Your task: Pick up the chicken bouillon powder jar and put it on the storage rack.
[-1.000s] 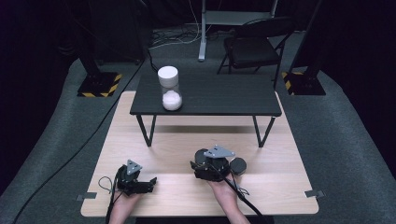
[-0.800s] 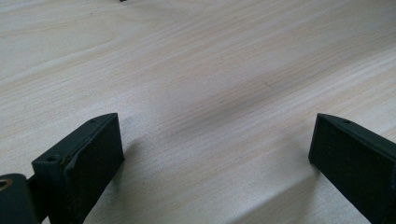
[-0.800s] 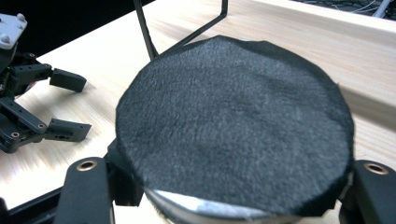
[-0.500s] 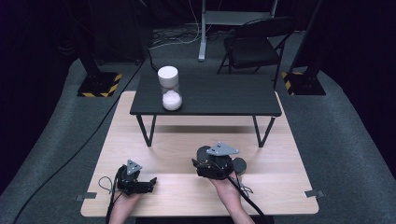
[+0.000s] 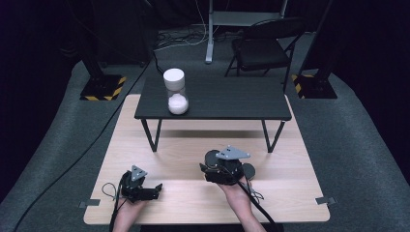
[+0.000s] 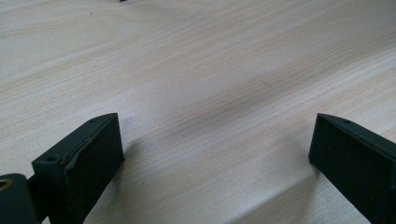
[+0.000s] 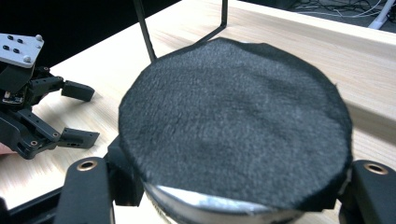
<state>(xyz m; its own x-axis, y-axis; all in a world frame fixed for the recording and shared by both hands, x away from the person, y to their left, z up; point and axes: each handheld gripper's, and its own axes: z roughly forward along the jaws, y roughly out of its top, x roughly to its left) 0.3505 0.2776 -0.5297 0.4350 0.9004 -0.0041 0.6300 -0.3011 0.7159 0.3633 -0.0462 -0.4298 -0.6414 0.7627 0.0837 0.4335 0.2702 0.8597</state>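
My right gripper [image 7: 229,191] is shut on a round flat disc [image 7: 233,126] with a black felt face and a metal rim, held just above the light wooden table [image 5: 183,159]. From above, this gripper [image 5: 212,163] sits at the table's middle front, pointing left, with the disc [image 5: 212,157] at its tip. My left gripper [image 5: 155,189] rests low at the front left, jaws wide open and nothing between them. Its own view has the two black fingers [image 6: 88,154] spread over bare wood. It also appears open in the right gripper view [image 7: 81,114].
A low black table [image 5: 227,101] stands across the far half of the wooden one on thin legs [image 5: 150,133]. On it is a clear jar [image 5: 176,94] with a white lid and white powder. A dark round shape [image 5: 249,170] lies right of my right gripper. Beyond are a chair [image 5: 263,48] and cables.
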